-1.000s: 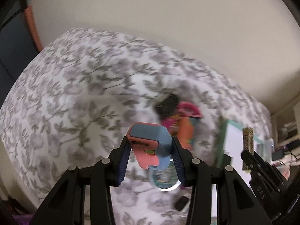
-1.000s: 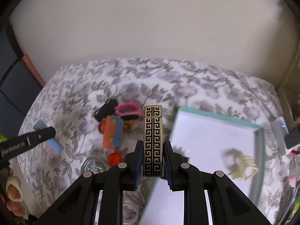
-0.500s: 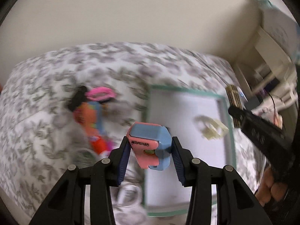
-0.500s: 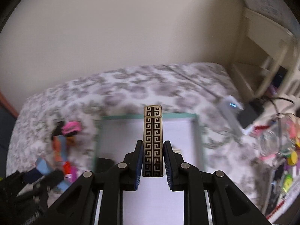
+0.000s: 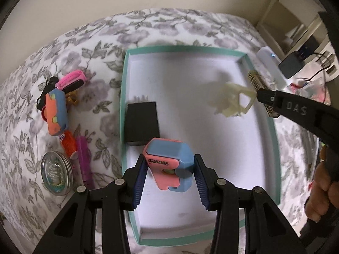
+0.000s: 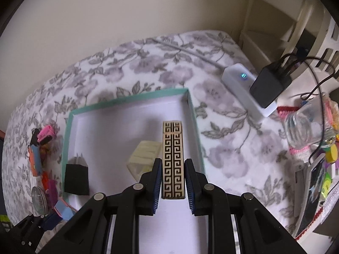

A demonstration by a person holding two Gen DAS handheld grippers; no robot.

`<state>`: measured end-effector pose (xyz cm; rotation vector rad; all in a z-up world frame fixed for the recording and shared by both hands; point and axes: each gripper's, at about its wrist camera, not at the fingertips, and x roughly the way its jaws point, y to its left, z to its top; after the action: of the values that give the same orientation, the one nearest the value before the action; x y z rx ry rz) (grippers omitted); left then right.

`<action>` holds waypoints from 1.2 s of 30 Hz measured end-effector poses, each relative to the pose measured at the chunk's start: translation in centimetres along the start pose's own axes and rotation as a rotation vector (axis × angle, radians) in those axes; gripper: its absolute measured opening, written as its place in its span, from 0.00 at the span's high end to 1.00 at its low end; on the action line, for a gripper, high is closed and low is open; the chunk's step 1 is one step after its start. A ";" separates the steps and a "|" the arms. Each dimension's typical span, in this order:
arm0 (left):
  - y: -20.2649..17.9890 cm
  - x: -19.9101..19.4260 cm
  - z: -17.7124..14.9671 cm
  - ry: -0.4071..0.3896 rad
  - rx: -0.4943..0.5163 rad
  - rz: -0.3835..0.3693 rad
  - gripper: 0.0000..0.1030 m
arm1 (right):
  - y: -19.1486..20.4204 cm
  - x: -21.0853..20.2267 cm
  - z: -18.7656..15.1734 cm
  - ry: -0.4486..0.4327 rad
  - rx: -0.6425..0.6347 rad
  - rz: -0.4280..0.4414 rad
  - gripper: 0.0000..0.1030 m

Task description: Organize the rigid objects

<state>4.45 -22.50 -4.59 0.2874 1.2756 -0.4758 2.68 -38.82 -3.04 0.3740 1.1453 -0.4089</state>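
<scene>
My left gripper [image 5: 169, 167] is shut on a pink and blue sharpener [image 5: 169, 163], held above the near part of a teal-rimmed white tray [image 5: 125, 80]. My right gripper [image 6: 172, 169] is shut on a gold box with a black key pattern [image 6: 172, 154], held over the tray's right side [image 6: 195, 116]; it shows at the right in the left wrist view [image 5: 257, 82]. In the tray lie a black block [image 5: 142, 124] and a cream plastic piece [image 5: 233, 99].
Left of the tray on the flowered cloth [image 5: 169, 23] lie an orange and blue case [image 5: 56, 114], a pink clip [image 5: 72, 80], a purple tube [image 5: 83, 158] and a round glass-lidded tin [image 5: 56, 171]. A white power strip with a black charger [image 6: 250, 89] and a jar [image 6: 305, 127] stand right.
Both grippers have swung right from the pile of objects to over the tray, each still holding its object. The right gripper now hangs over the tray's right side.
</scene>
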 end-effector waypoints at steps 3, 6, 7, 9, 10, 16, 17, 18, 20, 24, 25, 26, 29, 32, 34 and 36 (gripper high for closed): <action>0.3 0.7 -0.3 0.013 -0.007 0.015 0.56 | 0.4 0.4 -0.1 0.008 -0.007 0.016 0.78; 0.2 0.8 -0.2 0.011 -0.004 0.026 0.56 | 0.7 1.0 -0.3 0.026 -0.013 0.021 0.78; 0.2 0.8 -0.2 0.011 -0.004 0.029 0.56 | 0.7 1.1 -0.3 0.029 -0.012 0.020 0.78; 0.3 0.8 -0.2 0.011 -0.005 0.032 0.56 | 0.7 1.3 -0.3 0.033 -0.010 0.019 0.78; 0.3 0.9 -0.1 0.011 -0.006 0.034 0.56 | 0.6 1.3 -0.3 0.034 -0.010 0.019 0.78; 0.3 2.1 -0.1 0.030 -0.005 0.059 0.56 | 0.9 2.1 -0.5 0.055 -0.021 -0.005 0.78; 0.3 2.3 -0.1 0.035 -0.005 0.061 0.56 | 0.9 2.2 -0.5 0.058 -0.021 -0.007 0.78; 0.3 2.6 -0.1 0.041 -0.004 0.064 0.56 | 0.9 2.3 -0.5 0.060 -0.022 -0.007 0.78; 0.3 3.0 -0.1 0.052 -0.005 0.069 0.56 | 1.0 2.5 -0.6 0.065 -0.023 -0.010 0.78; 0.3 3.6 -0.2 0.066 -0.009 0.073 0.56 | 1.2 2.8 -0.7 0.077 -0.030 -0.018 0.78; 0.2 3.7 -0.2 0.069 -0.010 0.073 0.56 | 1.3 2.9 -0.7 0.080 -0.035 -0.026 0.78; 0.1 3.8 -0.2 0.071 -0.009 0.073 0.56 | 1.3 3.0 -0.7 0.082 -0.037 -0.034 0.78; 0.0 3.9 -0.2 0.069 -0.004 0.074 0.56 | 1.4 3.2 -0.8 0.089 -0.039 -0.043 0.78; -0.1 3.9 -0.1 0.066 -0.002 0.075 0.56 | 1.4 3.3 -0.8 0.094 -0.042 -0.048 0.77; -0.1 3.9 0.0 0.068 -0.001 0.073 0.56 | 1.4 3.3 -0.7 0.096 -0.042 -0.053 0.77; -0.1 3.8 0.1 0.069 0.000 0.071 0.56 | 1.4 3.3 -0.8 0.099 -0.042 -0.055 0.77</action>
<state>5.31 -23.36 -8.17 0.3501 1.3282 -0.4083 3.96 -37.63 -6.29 0.3292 1.2614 -0.4171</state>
